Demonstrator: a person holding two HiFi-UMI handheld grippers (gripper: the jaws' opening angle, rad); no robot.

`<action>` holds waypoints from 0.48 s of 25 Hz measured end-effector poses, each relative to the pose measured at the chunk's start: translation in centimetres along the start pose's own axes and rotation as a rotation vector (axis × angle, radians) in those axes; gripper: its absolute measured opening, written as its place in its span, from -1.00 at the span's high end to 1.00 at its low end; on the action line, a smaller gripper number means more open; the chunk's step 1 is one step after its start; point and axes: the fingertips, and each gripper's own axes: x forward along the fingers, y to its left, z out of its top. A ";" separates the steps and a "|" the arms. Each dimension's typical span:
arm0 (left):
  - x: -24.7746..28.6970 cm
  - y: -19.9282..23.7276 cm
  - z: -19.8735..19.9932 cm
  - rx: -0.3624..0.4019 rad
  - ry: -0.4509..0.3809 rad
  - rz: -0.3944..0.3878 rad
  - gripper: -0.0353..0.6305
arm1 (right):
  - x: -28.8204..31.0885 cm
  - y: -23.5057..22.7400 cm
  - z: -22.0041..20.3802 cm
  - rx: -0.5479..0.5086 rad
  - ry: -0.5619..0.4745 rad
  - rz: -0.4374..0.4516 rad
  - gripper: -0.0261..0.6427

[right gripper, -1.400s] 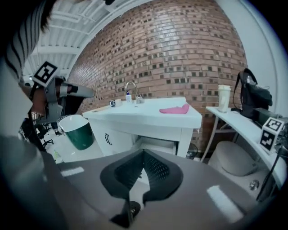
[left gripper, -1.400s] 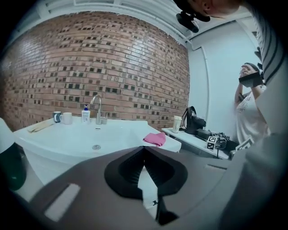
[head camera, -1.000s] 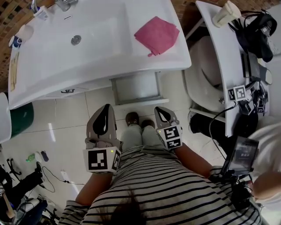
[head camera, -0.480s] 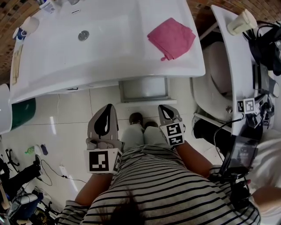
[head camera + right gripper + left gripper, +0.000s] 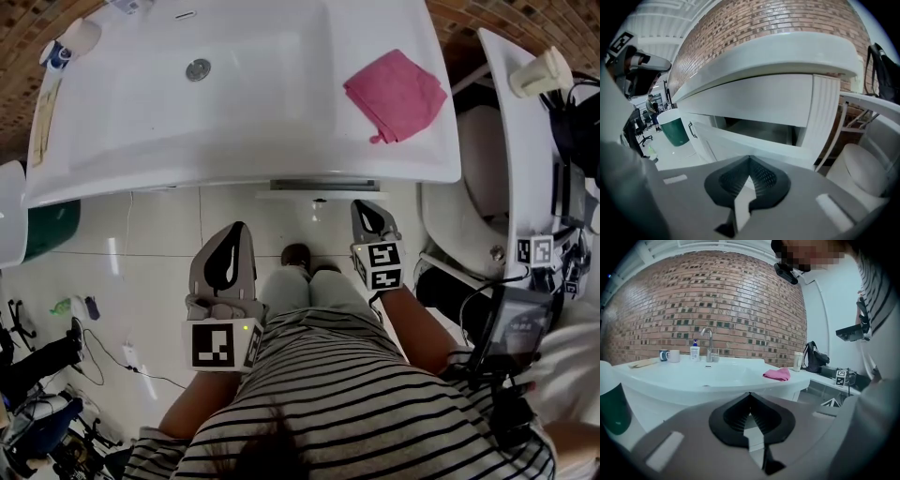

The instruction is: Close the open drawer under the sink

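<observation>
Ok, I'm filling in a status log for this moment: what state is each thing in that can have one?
White drawer under the white sink: partly open, a gap shows behind its front.
Left gripper: shut, empty.
Right gripper: shut, empty, close to the drawer front.
Pink cloth: crumpled, lying on the sink rim.

A bathroom: white sink (image 5: pixel 281 150), faucet (image 5: pixel 708 341), brick wall (image 5: pixel 717 301).

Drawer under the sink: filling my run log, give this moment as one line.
drawer: partly open | right gripper: shut, empty, close to drawer front | left gripper: shut, empty, away from drawer
</observation>
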 end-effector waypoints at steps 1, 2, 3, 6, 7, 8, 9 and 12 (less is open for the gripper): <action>0.1 0.2 -0.1 0.000 -0.003 0.006 0.85 | 0.5 -0.3 0.3 0.000 -0.007 -0.004 0.92; 0.1 0.5 -0.2 -0.002 -0.005 0.012 0.85 | 0.9 -0.6 0.6 0.003 -0.014 -0.007 0.92; 0.1 0.8 -0.3 -0.004 -0.007 0.018 0.84 | 1.3 -0.8 0.8 0.007 -0.019 -0.011 0.92; 0.1 1.6 -0.5 -0.005 -0.016 0.037 0.85 | 2.6 -1.4 1.7 0.004 -0.033 -0.019 0.92; 0.1 1.9 -0.5 -0.004 -0.021 0.044 0.85 | 2.9 -1.7 2.0 0.003 -0.037 -0.021 0.92; 0.0 2.2 -0.4 -0.003 -0.025 0.050 0.85 | 3.3 -1.9 2.4 0.003 -0.042 -0.022 0.92; -0.1 2.4 -0.3 -0.002 -0.029 0.057 0.84 | 3.7 -2.1 2.7 0.005 -0.045 -0.023 0.92; -0.5 3.0 0.0 0.000 -0.039 0.071 0.84 | 4.6 -2.8 3.2 0.008 -0.041 -0.028 0.92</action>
